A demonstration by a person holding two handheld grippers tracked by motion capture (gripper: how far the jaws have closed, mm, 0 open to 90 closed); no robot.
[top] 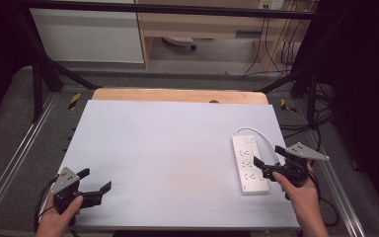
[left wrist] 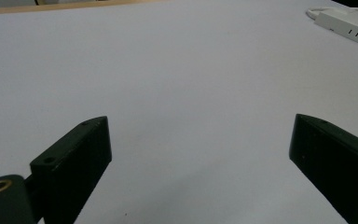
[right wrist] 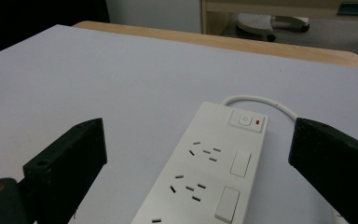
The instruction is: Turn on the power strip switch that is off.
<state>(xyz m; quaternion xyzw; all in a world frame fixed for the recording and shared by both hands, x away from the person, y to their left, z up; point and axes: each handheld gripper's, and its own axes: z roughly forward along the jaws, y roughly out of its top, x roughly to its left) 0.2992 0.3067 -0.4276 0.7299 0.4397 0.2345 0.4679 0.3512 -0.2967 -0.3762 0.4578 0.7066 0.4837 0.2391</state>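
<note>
A white power strip [top: 247, 165] with several sockets, a switch and a white cable lies on the right side of the pale table [top: 168, 148]. In the right gripper view the power strip [right wrist: 209, 172] runs between the wide-apart jaws, its red-lit switch at the far end. My right gripper [top: 270, 159] hovers open just above the strip's near right edge. At the table's front left corner my left gripper [top: 96, 179] is open with nothing between its jaws. The left gripper view has the power strip [left wrist: 349, 25] far off at top right.
A wooden board edge [top: 177, 95] borders the table's far side. Black frame bars and cables [top: 301, 98] stand at the right and back. A shelf unit [top: 202, 29] sits on the floor beyond.
</note>
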